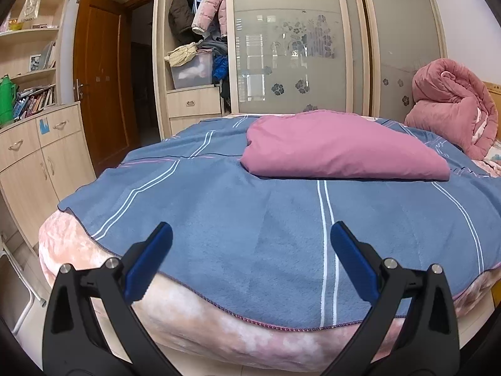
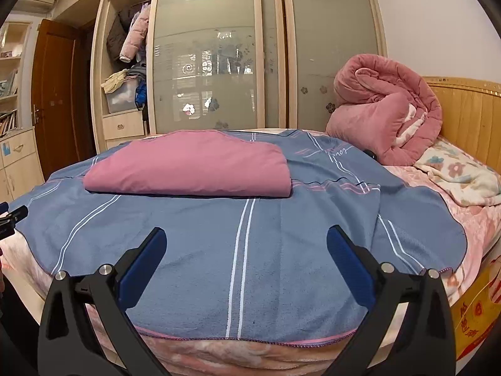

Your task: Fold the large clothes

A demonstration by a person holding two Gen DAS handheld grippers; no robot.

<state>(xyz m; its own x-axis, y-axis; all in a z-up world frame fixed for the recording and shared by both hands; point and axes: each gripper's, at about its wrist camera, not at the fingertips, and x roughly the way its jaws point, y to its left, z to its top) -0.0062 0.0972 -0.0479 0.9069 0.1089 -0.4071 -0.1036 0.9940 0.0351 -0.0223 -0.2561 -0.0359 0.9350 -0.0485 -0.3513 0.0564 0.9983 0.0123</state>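
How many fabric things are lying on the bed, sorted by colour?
Blue: 1, striped blue blanket
Mauve: 1, folded mauve piece
Pink: 2, rolled pink quilt and pink bed cover
Cream: 1, floral cream blanket
Total: 5

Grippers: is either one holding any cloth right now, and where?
Nothing held. Left gripper and right gripper are both open above the blue blanket.

A mauve garment [image 1: 341,150] lies folded flat on the striped blue blanket [image 1: 250,219].
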